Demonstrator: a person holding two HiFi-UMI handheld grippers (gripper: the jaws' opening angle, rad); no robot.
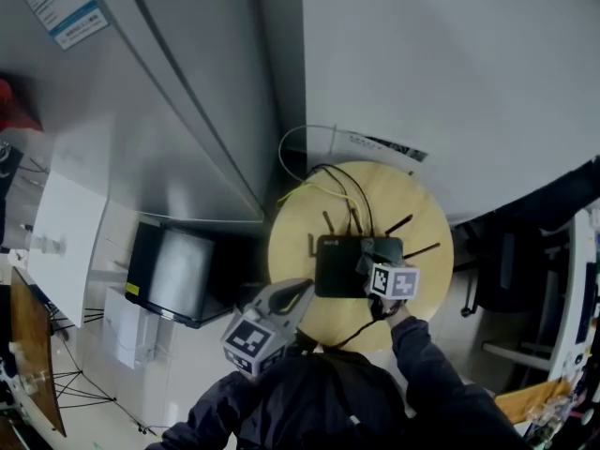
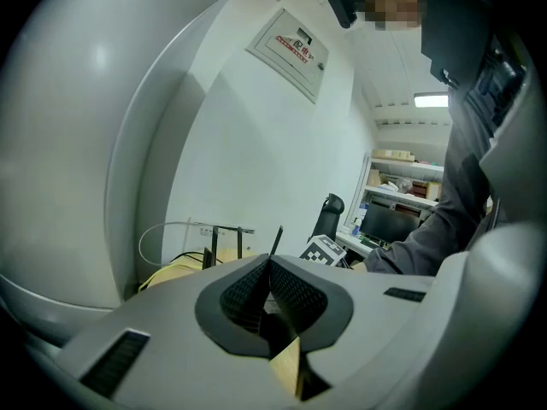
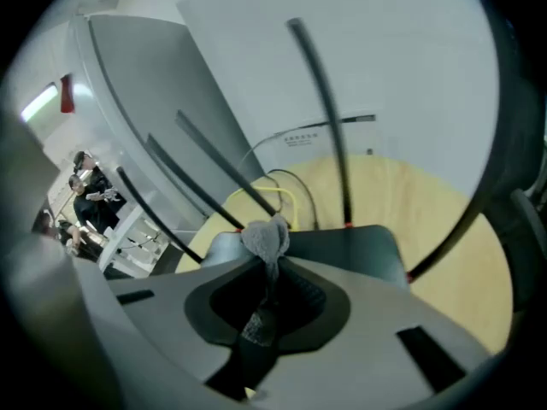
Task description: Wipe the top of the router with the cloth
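"Head view: where did the router (image 1: 342, 268) sit?"
"Middle of the round table (image 1: 300, 223), antennas splayed. The right gripper (image 3: 267, 270) was over its top, jaws clenched on the grey cloth (image 3: 267, 236), with a tuft sticking out past the tips."
"Left gripper (image 2: 270, 290)?"
"Off the router, at the table's near edge. Jaws pressed together, nothing between."

no print legible, wall sign (image 2: 291, 51) blurred, cabinet sticker (image 1: 58, 6) too small to read
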